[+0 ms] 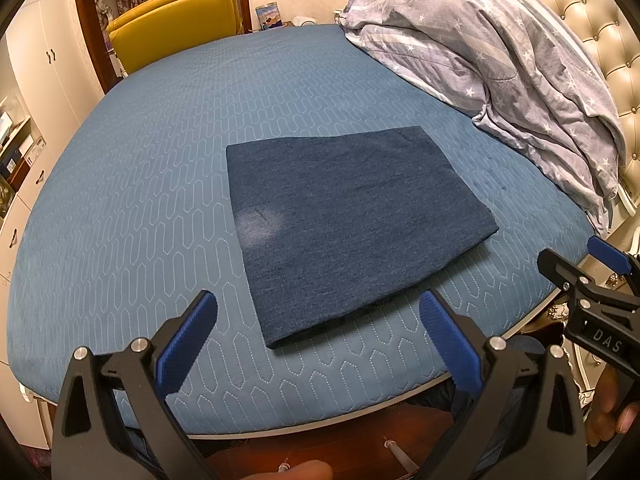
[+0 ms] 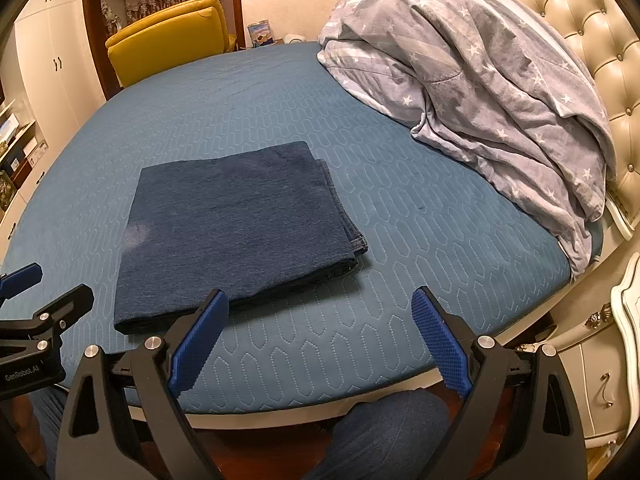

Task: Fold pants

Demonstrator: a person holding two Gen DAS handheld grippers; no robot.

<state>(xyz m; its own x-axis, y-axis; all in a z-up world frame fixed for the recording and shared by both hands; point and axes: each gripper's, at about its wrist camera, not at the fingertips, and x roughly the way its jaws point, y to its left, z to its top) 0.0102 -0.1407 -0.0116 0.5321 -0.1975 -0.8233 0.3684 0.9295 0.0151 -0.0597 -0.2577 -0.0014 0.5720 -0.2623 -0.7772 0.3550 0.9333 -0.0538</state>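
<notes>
- Bed (image 1: 160, 160): a blue quilted cover spans most of both views. Its near edge curves past the grippers, with dark wooden floor showing below. Broad bare stretches of cover lie to the left of, beyond and just in front of the pants.
- Duvet (image 1: 500, 60): a grey, star-printed heap piled along the right side against the tufted cream headboard (image 2: 580, 20). Its lower hem stays well apart from the pants, leaving a strip of open cover between them.
- Yellow armchair (image 2: 168, 36): stands beyond the far edge of the bed, beside white cupboards.
- Pants (image 1: 352, 224): dark blue denim, folded into a flat, roughly rectangular stack lying near the front middle of the bed. In the right wrist view the layered edges and a stitched hem show along its right side; the near edge lies short of the bed's rim.
- Left gripper (image 1: 316, 340): jaws spread wide and empty, held over the near edge of the bed, clear of the pants.
- Right gripper (image 2: 320, 336): jaws likewise parted, grasping nothing, hovering just in front of the stack's near right corner.
</notes>
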